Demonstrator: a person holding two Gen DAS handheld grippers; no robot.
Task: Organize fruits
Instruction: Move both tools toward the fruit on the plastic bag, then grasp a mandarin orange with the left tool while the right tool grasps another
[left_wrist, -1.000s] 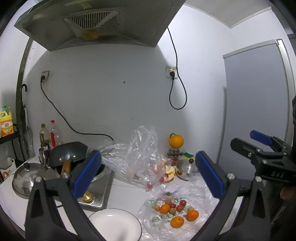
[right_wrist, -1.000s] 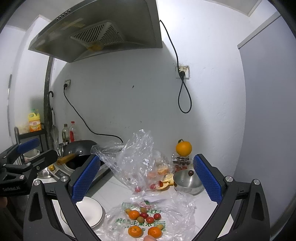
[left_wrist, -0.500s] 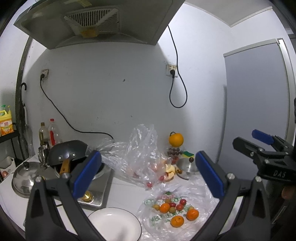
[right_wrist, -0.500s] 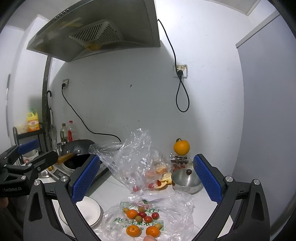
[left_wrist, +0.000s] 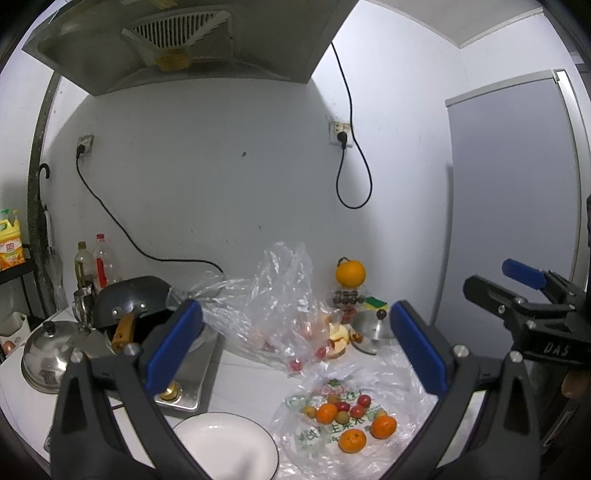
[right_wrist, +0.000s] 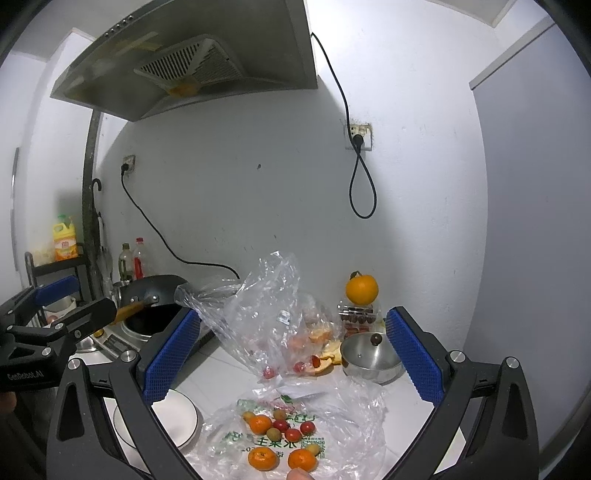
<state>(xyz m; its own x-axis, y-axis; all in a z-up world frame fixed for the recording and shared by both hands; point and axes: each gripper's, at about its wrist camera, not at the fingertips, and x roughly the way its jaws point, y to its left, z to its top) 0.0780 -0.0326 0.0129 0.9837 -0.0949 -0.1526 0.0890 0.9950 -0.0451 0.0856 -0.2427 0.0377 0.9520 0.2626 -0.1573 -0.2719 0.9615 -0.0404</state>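
Observation:
Small oranges (left_wrist: 352, 440) (right_wrist: 262, 458), cherry tomatoes (left_wrist: 364, 400) (right_wrist: 293, 434) and pale little fruits lie on a flattened printed plastic bag (left_wrist: 332, 439) (right_wrist: 236, 439) on the white counter. A white plate (left_wrist: 225, 450) (right_wrist: 173, 417) sits just left of that bag. My left gripper (left_wrist: 295, 347) hangs open above plate and bag, holding nothing. My right gripper (right_wrist: 291, 350) is open too, above the fruit. Each gripper shows in the other's view: the right gripper (left_wrist: 517, 288), the left gripper (right_wrist: 55, 314).
A crumpled clear bag (left_wrist: 273, 299) (right_wrist: 258, 306) with fruit pieces stands behind. A big orange (left_wrist: 350, 273) (right_wrist: 362, 289) tops a small box by a steel pot (right_wrist: 369, 356). Left: gas stove (left_wrist: 192, 373), black wok (left_wrist: 129, 299), steel lid (left_wrist: 46, 350), bottles (left_wrist: 94, 264). Range hood overhead.
Both grippers have drifted slightly, and the fruit bag sits a little lower in the left view and higher in the right view. Both stay open and empty.

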